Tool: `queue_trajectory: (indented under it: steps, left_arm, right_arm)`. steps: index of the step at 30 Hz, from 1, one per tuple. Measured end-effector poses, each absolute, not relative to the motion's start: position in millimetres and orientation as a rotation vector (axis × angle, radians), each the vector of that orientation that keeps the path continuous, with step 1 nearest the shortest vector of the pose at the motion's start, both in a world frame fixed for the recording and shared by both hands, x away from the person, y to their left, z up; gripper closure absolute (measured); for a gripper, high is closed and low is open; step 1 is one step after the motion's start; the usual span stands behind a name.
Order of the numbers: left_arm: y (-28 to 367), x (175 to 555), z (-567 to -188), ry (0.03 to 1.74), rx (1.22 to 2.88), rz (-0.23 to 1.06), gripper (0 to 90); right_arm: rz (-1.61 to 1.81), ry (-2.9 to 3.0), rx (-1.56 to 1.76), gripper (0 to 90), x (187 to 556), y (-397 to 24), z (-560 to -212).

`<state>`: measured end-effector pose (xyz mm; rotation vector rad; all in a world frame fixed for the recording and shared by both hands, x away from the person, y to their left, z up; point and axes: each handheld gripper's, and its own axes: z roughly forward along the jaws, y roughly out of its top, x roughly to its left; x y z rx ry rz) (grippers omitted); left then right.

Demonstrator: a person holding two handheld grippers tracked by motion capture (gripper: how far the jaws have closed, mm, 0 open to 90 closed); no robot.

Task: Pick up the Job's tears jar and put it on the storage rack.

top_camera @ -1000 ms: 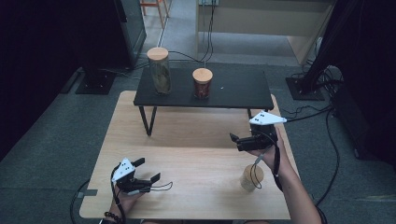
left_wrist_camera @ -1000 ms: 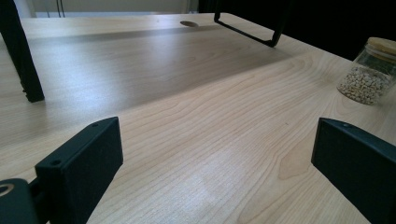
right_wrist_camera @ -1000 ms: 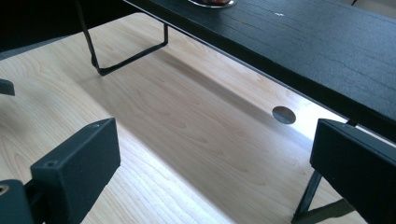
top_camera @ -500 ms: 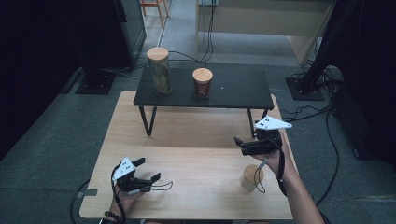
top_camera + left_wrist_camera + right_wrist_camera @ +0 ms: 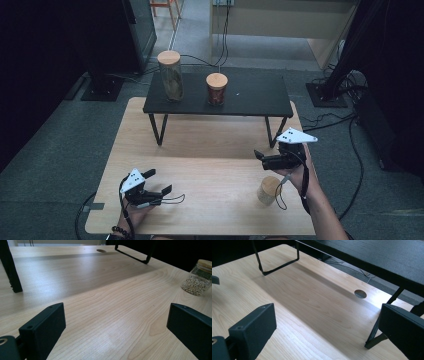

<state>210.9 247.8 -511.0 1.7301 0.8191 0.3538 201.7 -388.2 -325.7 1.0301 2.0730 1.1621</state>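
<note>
Low at the near left of the wooden tabletop [image 5: 210, 145], the left gripper [image 5: 161, 182] rests with its jaws spread wide and nothing between them. Farther back, a black shelf [image 5: 260, 97] stands on the tabletop, carrying a tall jar [image 5: 170, 75] at its left and a short jar [image 5: 217, 88] near its middle. To the right, the right gripper [image 5: 258, 155] hovers released and empty, just beyond a small cork-lidded jar of pale beans [image 5: 268, 190] standing near the tabletop's near right edge.

A small glass jar [image 5: 268, 190] of pale beans, wooden-lidded, stands upright near the table's front right edge.
</note>
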Motion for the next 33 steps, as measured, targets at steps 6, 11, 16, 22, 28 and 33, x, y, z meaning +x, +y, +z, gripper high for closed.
queue_trajectory:
  steps: [6,11,16,22,28,33]
  left_arm:
    - [248,211,-510,0.816,1.738,0.353,2.1]
    - [248,211,-511,0.822,1.728,0.351,2.1]
    - [248,211,-511,0.819,1.734,0.352,2.1]
    - [248,212,-510,0.816,1.741,0.352,2.1]
    - [247,211,-510,0.816,1.742,0.352,2.1]
    - [246,211,-510,0.813,1.745,0.353,2.1]
  right_arm:
    - [1.162,2.066,1.033,1.7,193,-393,-330]
    - [1.154,2.067,1.023,1.7,184,-397,-334]
    - [1.147,2.062,1.012,1.7,175,-402,-340]
    - [1.151,2.057,1.007,1.7,165,-410,-352]
    - [1.160,2.050,1.000,1.7,157,-421,-362]
    - [1.172,2.050,0.991,1.7,151,-428,-372]
